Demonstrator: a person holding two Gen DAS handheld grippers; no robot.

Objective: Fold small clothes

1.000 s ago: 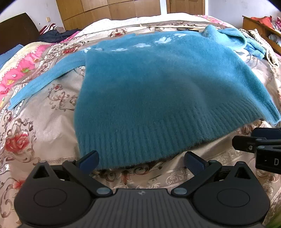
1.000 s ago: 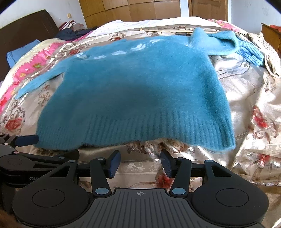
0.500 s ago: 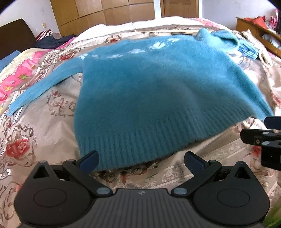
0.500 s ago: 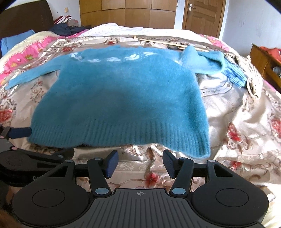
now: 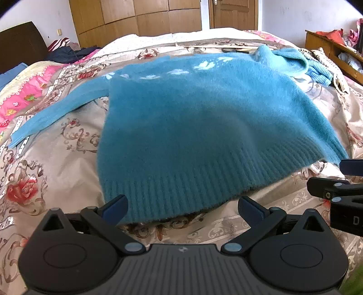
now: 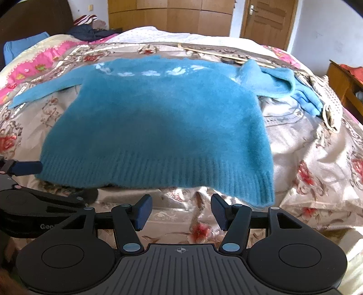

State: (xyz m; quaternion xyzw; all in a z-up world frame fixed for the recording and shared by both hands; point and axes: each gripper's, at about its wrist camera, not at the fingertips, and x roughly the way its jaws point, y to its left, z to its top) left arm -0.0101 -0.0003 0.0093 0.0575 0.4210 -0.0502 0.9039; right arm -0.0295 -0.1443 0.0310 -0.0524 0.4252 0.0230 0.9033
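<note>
Blue sweater (image 5: pixel 204 127) is lying flat on the bed (image 5: pixel 56 172), spread over the flowered bedspread, ribbed hem nearest both cameras. One sleeve (image 5: pixel 56 111) is stretching out flat to the left in the left wrist view; the other sleeve (image 6: pixel 272 81) is lying bunched & folded back at the far right corner, w/ its ribbed cuff (image 6: pixel 308 99) trailing off beside a cream knit item (image 6: pixel 331 113).

Left gripper (image 5: pixel 181 207) is hovering just short of the hem's left part, jaws standing wide apart, nothing betw. them; the hem edge is sitting just beyond the tips, not pinched.

Right gripper (image 6: pixel 180 212) is hanging near the hem's right corner, jaws apart & having just been opening, only bedspread showing betw. them, no cloth gripped.

Each gripper is showing at the other's frame edge: right one (image 5: pixel 340 188) at far right, left one (image 6: pixel 27 168) at far left.

Dark clothes (image 6: pixel 90 29) are piled by the headboard; wooden wardrobe (image 6: pixel 170 13) & door (image 6: pixel 267 20) are standing behind the bed.
</note>
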